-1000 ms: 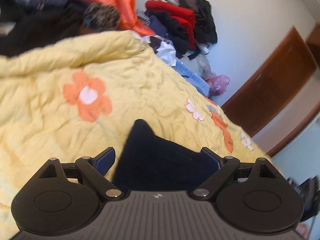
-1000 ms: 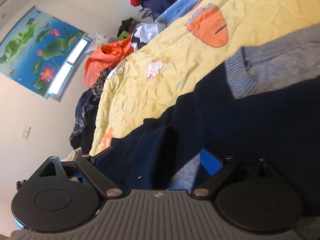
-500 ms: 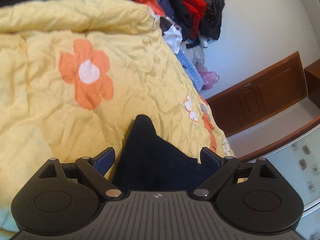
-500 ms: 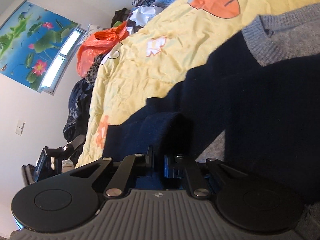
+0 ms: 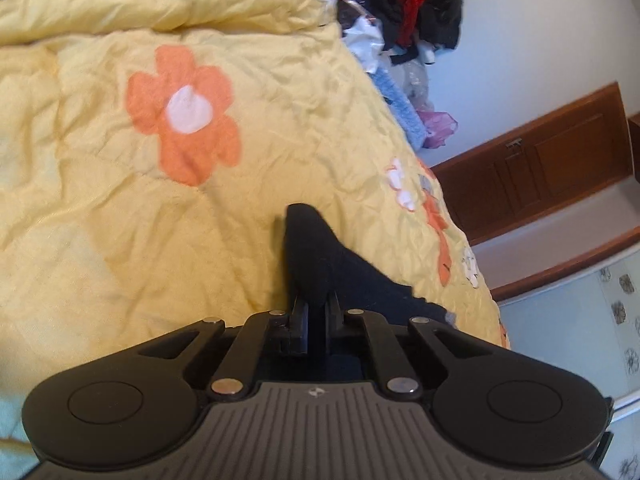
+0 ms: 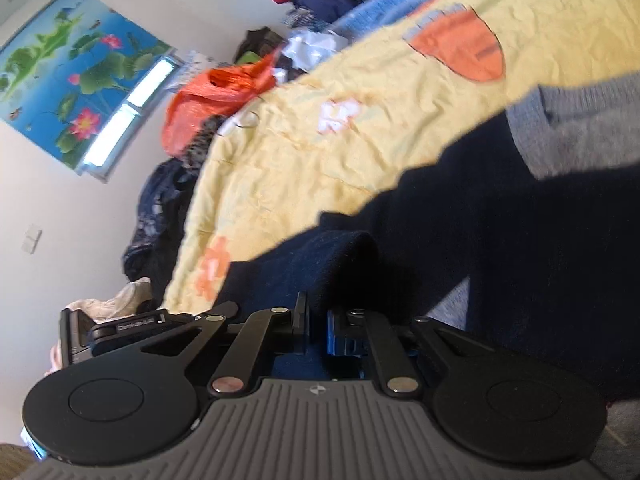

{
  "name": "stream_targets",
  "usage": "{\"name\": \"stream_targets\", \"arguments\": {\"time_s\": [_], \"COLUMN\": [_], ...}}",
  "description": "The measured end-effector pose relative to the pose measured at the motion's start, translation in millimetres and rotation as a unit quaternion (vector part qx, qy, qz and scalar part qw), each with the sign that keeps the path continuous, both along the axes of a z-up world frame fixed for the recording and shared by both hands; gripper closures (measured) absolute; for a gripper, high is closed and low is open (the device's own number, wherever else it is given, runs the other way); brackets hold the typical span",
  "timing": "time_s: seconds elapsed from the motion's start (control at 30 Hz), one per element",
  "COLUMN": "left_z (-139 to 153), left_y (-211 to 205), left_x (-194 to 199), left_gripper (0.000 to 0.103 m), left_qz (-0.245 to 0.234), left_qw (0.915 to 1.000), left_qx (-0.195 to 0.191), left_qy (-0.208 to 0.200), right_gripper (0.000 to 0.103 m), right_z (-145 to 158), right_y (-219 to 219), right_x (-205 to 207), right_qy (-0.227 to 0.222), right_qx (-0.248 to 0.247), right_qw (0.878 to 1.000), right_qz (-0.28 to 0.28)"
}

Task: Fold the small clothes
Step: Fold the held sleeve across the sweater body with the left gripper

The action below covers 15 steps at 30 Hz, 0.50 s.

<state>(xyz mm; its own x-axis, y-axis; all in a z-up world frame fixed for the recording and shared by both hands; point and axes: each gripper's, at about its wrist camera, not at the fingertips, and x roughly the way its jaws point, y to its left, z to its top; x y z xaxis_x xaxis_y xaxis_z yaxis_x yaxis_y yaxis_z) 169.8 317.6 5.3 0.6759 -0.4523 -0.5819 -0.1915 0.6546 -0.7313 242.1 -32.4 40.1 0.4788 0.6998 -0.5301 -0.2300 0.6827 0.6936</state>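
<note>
A dark navy knit sweater (image 6: 500, 224) with a grey collar band (image 6: 576, 120) lies on a yellow flowered bedspread (image 6: 320, 168). My right gripper (image 6: 318, 322) is shut on a raised fold of its navy edge, which bulges up just past the jaws. In the left wrist view a pointed navy corner of the sweater (image 5: 316, 256) sticks up over the bedspread (image 5: 120, 208), and my left gripper (image 5: 318, 312) is shut on its base. The rest of the sweater is hidden behind the gripper body in that view.
Piles of clothes, red, black, orange and blue (image 5: 404, 8), line the far edge of the bed. An orange bag (image 6: 212, 96) and dark garments (image 6: 160, 216) sit by the wall under a lotus picture (image 6: 80, 80). A brown wooden door (image 5: 560, 168) stands beyond the bed.
Both grippers have gone from open to shut on the navy sweater, the right one first, then the left. The right gripper has lifted its fold a little.
</note>
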Motion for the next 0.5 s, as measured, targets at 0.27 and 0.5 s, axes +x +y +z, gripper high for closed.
{"name": "stream_targets", "arguments": {"time_s": [0.27,0.5], "left_z": [57,56], "left_y": [-77,-178], "left_x": [2,21], "left_gripper": [0.097,0.097], "left_qz": [-0.051,-0.112], "left_qw": [0.997,0.9906], "left_qx": [0.031,0.064], "left_qy": [-0.049,-0.047], "right_gripper": [0.089,0.089], "right_z": [46,55], "right_y": [-72,-162], "right_x": [-9,-20], "right_qy": [-0.049,-0.059], "right_qx": [-0.006,-0.038], "right_qw": [0.998,0.995], "right_qz": [-0.026,-0.07]}}
